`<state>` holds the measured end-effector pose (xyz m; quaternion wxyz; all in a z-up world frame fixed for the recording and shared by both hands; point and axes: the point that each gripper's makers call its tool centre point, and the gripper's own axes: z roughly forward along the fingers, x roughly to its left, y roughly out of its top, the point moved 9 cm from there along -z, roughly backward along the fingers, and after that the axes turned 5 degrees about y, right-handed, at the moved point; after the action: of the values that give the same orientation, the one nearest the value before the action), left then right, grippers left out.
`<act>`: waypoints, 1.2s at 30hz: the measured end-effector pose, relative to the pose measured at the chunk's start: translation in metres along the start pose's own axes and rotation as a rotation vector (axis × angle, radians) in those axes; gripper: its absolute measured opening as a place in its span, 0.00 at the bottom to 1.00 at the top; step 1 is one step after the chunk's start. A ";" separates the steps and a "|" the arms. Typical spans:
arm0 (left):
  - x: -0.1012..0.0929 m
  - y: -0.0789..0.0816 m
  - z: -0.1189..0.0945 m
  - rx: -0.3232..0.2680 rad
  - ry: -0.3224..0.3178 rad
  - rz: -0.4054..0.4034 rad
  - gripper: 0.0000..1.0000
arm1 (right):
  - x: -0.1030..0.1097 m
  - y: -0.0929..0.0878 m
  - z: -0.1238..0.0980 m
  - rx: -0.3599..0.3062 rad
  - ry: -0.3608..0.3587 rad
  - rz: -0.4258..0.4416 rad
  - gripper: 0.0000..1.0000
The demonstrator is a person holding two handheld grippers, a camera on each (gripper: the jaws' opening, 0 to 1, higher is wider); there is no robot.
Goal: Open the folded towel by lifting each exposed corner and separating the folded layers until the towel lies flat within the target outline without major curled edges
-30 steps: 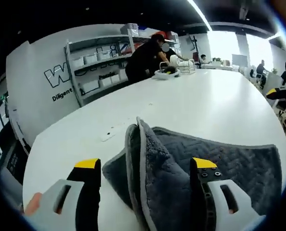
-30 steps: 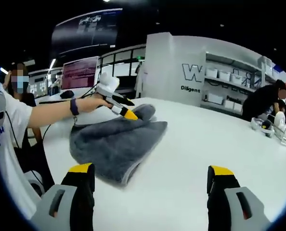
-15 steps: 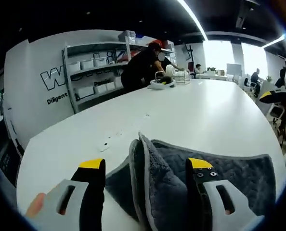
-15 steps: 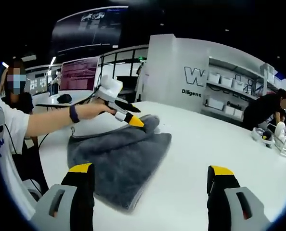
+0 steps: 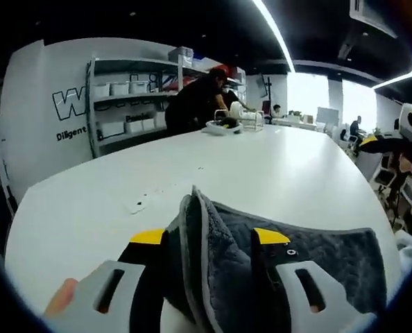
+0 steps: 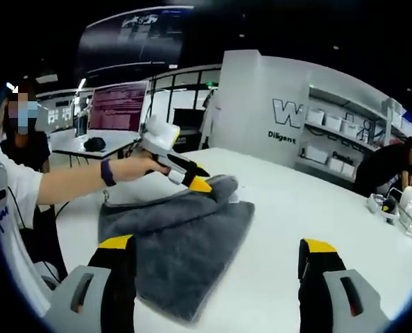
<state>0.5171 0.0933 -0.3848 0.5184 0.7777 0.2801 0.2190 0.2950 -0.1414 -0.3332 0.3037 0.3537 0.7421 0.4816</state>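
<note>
My left gripper point(image 5: 209, 243) pinches a raised fold of the grey towel point(image 6: 178, 232), which lies on the white table point(image 6: 275, 208). My right gripper point(image 6: 216, 260) hangs wide open above the table, holding nothing.

A grey plush towel point(image 6: 182, 243) lies folded on a white table point(image 6: 275, 208), its far corner bunched and raised off the surface. Its textured, light-edged layers point(image 5: 213, 257) stand upright in a ridge.
</note>
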 end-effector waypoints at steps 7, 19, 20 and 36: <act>0.006 0.001 0.011 -0.007 -0.006 -0.022 0.39 | 0.000 -0.004 0.006 0.033 0.006 -0.014 0.99; 0.010 -0.002 0.009 0.039 0.000 -0.035 0.05 | -0.005 -0.001 0.006 0.027 0.010 -0.021 0.99; 0.011 -0.003 0.009 0.039 0.001 -0.037 0.05 | -0.005 -0.003 0.006 0.030 0.012 -0.019 0.99; 0.029 0.002 -0.033 0.104 0.230 0.060 0.03 | -0.004 -0.014 0.010 0.037 0.026 -0.009 0.99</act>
<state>0.5180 0.1346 -0.3696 0.4351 0.7812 0.3255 0.3074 0.3025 -0.1436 -0.3492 0.2896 0.3498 0.7564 0.4708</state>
